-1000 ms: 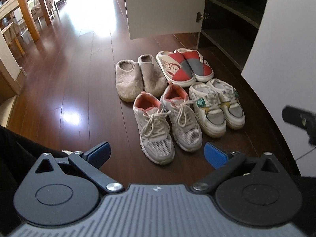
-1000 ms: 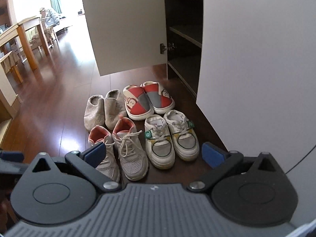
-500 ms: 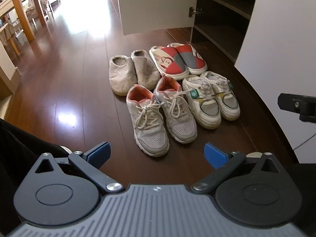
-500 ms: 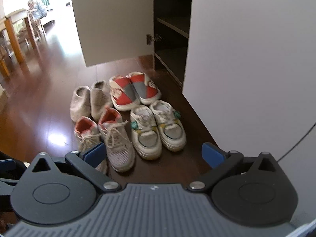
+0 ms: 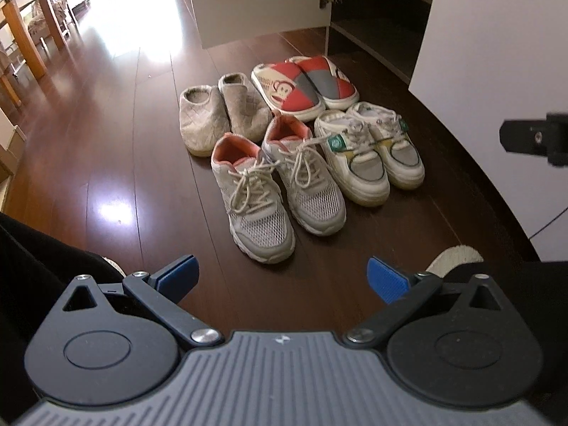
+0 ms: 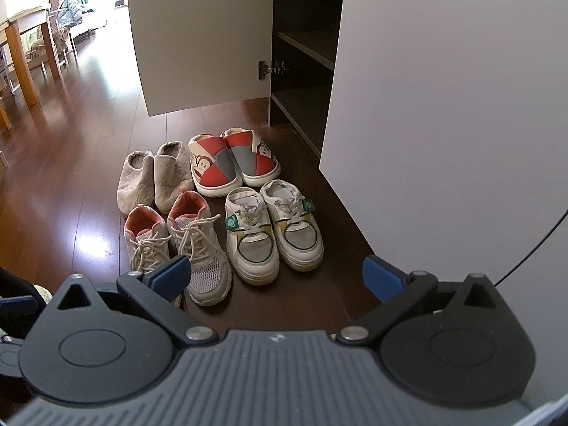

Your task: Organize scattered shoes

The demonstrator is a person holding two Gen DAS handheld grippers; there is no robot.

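Four pairs of shoes stand side by side on the dark wooden floor. Grey sneakers with pink lining [image 5: 277, 181] [image 6: 177, 245] are nearest. White sneakers with green tags [image 5: 369, 152] [image 6: 273, 234] sit to their right. Behind them lie beige quilted slippers [image 5: 220, 117] [image 6: 152, 177] and red-and-grey monkey slippers [image 5: 305, 85] [image 6: 230, 159]. My left gripper [image 5: 282, 277] hangs open above the floor in front of the grey sneakers, holding nothing. My right gripper [image 6: 277, 273] is open too, above the front row. Part of the right gripper also shows at the left wrist view's right edge.
An open shoe cabinet [image 6: 305, 53] with dark shelves stands behind the shoes, its white door [image 6: 198, 32] swung left. A white panel [image 6: 443, 106] fills the right. A wooden table and chairs [image 5: 28, 28] stand far left. A person's dark clothing [image 5: 39, 255] and slippered foot [image 5: 454, 254] are close.
Both grippers stay open. The left view has drawn back a little, and the right view has shifted right so the shoes sit nearer its middle.
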